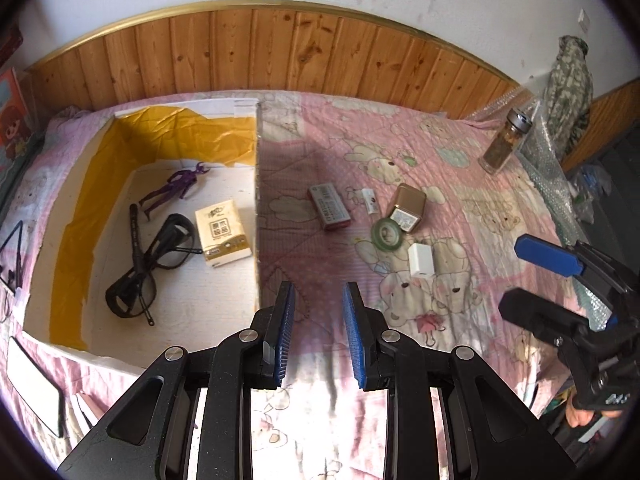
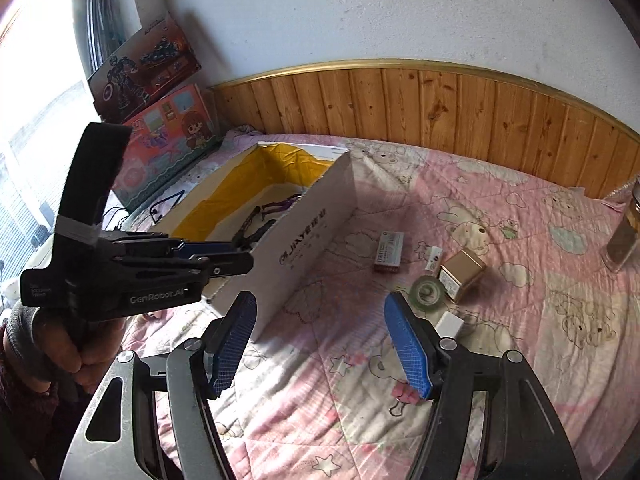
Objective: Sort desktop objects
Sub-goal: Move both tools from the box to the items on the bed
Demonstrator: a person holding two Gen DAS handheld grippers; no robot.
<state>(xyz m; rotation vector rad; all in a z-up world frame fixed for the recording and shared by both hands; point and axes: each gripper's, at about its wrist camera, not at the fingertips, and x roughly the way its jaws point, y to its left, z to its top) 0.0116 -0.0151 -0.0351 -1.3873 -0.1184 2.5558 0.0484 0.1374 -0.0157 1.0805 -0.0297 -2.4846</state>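
My left gripper hangs open and empty over the pink quilt, just right of the white cardboard box. That box holds black glasses, a tissue pack, a pen and a purple figure. Loose on the quilt lie a red card box, a gold tin, a green tape roll and a white cube. My right gripper is open wide with nothing in it, short of the tape roll and cube.
A glass bottle stands at the far right of the quilt, beside bubble wrap. Wood panelling closes the back. Picture boxes lean at the left wall. A hand holds the left gripper.
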